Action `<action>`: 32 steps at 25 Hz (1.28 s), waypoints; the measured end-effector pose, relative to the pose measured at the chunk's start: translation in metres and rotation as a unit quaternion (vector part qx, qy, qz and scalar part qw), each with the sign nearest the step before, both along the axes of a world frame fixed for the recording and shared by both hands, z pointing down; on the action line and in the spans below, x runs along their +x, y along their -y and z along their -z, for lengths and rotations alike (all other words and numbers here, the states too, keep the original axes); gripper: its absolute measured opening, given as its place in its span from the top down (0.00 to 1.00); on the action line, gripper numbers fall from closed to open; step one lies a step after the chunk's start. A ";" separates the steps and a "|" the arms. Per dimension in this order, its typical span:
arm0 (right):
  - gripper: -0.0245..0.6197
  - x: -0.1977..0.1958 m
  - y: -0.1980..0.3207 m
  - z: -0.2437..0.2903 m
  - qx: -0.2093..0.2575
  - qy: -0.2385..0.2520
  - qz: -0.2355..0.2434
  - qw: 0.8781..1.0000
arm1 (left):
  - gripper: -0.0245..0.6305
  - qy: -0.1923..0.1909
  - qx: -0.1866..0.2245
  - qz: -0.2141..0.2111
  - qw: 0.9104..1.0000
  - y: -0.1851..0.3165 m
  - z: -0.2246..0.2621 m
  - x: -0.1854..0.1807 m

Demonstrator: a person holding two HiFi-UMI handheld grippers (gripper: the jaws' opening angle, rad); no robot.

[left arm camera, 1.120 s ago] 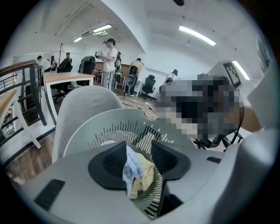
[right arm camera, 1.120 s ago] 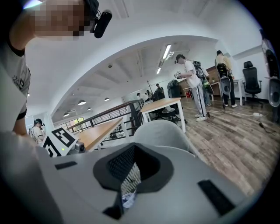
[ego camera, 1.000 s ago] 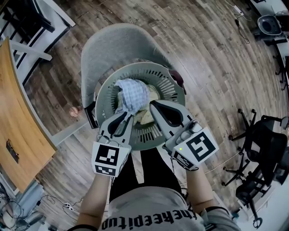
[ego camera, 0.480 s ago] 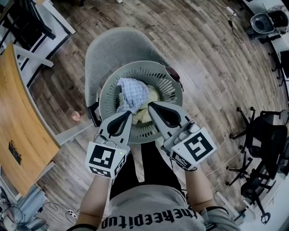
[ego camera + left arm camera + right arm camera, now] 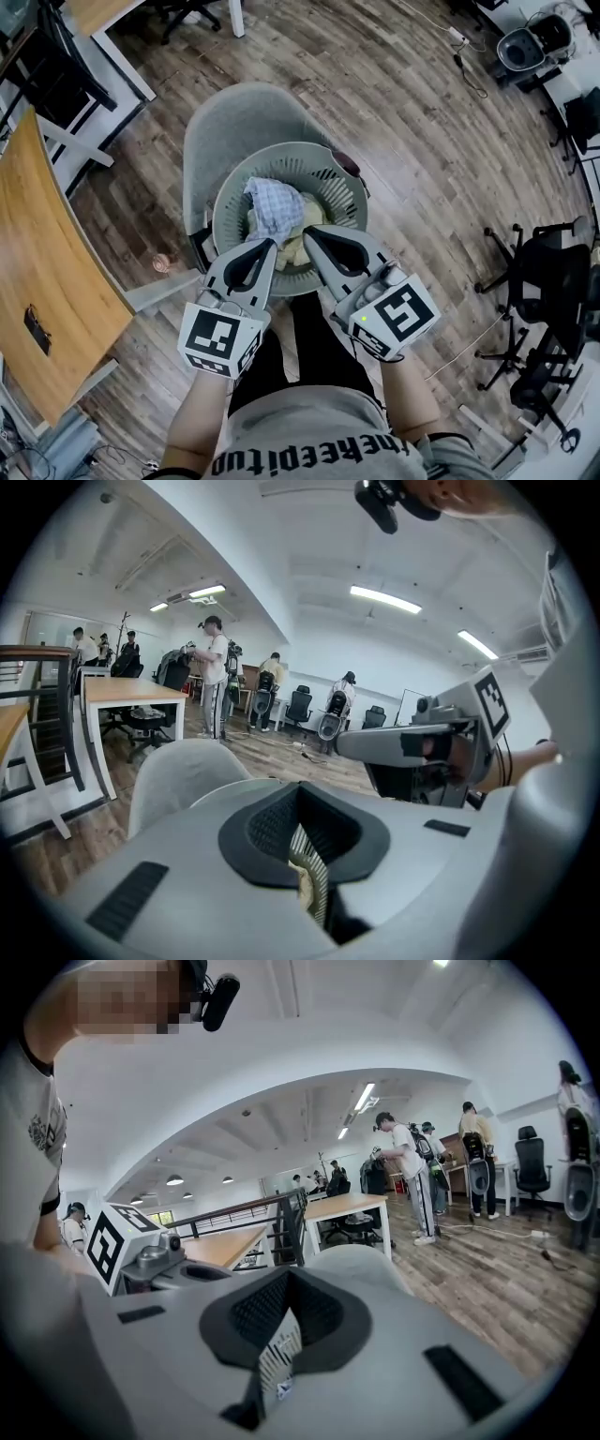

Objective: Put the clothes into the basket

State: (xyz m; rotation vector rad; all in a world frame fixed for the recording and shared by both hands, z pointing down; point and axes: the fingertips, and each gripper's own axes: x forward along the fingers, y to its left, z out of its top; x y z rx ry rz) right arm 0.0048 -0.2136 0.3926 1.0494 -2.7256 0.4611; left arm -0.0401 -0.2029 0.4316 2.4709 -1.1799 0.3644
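A grey slatted basket stands on a grey chair. In it lie a blue-checked cloth and a pale yellow cloth. My left gripper hangs over the basket's near rim, shut and empty. Beside it my right gripper is also shut, with nothing held. In the left gripper view the left gripper shows basket slats and yellow cloth below the jaws. The right gripper shows slats under it in its own view.
A wooden table runs along the left, with a white table leg at the top left. Black office chairs stand at the right. Cables lie on the wood floor. People stand far off in the room.
Both grippers have lifted off the clothes and drawn back to the basket's near rim. The left jaws have come together with nothing in them.
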 end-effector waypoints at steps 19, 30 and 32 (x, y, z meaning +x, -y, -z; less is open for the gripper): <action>0.95 -0.007 -0.040 0.051 0.060 -0.012 -0.031 0.998 | 0.94 -0.029 0.092 -0.057 0.994 -0.026 0.078 0.008; 0.95 -0.018 -0.065 0.070 0.085 -0.014 -0.050 0.995 | 0.94 -0.039 0.129 -0.080 0.988 -0.045 0.107 0.000; 0.95 -0.020 -0.071 0.073 0.090 -0.013 -0.053 0.994 | 0.94 -0.041 0.135 -0.084 0.986 -0.050 0.110 -0.002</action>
